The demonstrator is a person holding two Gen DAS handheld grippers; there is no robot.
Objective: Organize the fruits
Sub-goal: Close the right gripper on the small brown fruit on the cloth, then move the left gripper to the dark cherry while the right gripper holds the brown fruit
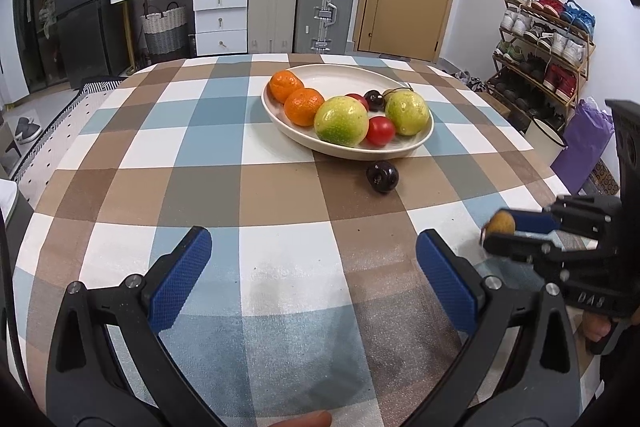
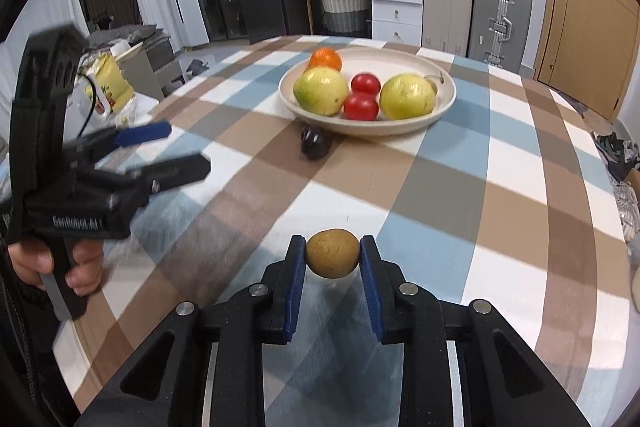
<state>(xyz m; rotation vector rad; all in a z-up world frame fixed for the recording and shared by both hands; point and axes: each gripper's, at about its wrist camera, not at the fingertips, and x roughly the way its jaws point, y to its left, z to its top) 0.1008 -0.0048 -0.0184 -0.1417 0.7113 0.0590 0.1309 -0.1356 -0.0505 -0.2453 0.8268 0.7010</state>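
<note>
Left gripper (image 1: 314, 275): jaws wide apart, nothing between, low over checked brown-blue-white tablecloth (image 1: 280, 187).

Dark purple round plum (image 1: 383, 177): loose on cloth, just beside cream oval plate (image 1: 416, 143); a nudge could roll it.

Right gripper (image 2: 333, 255): clamped on small tan-brown round fruit (image 2: 333, 254), well short of plate. Pinch looks narrow; fruit could slip out in transit.

Writing: "GenRobot.AI" on left gripper body; "DAS" on right.
</note>
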